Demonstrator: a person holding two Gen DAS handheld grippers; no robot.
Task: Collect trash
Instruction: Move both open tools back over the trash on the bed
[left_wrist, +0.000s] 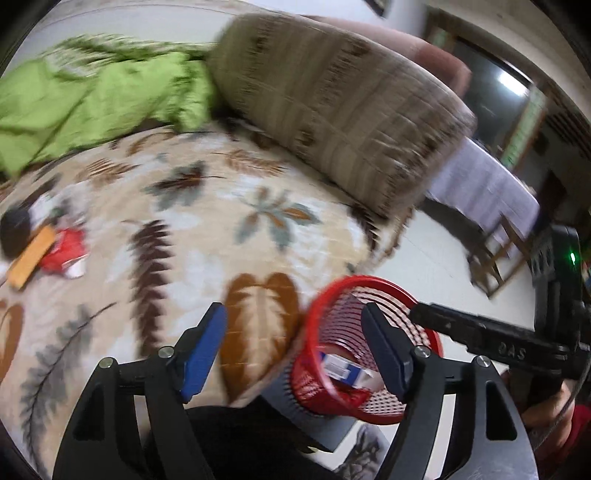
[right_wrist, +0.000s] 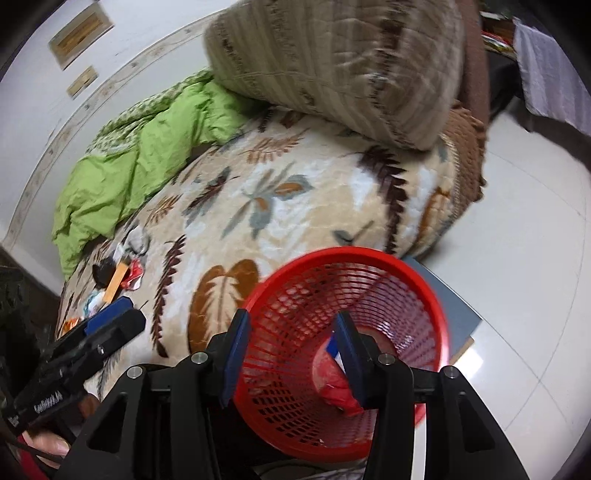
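1. Left tool (left_wrist: 295, 347) w/ jaws apart, nothing between the pads; it sits bottom centre of the left wrist view, over the bed edge, free for another piece.
2. Right tool (right_wrist: 291, 354) straddles the near wall of the red basket (right_wrist: 424, 295); whether the pads actually pinch the mesh, can't tell. Judging by the tilt, it's holding the basket mouth toward the bed so drops land inside.
3. Basket at lower right of the left view, w/ a blue-white carton (left_wrist: 343, 369) and red wrapper (right_wrist: 338, 391) already in.
4. More trash (left_wrist: 55, 247) waits at left edge of the leaf-print bed (left_wrist: 221, 221): orange strip, red wrapper, blurry bits.
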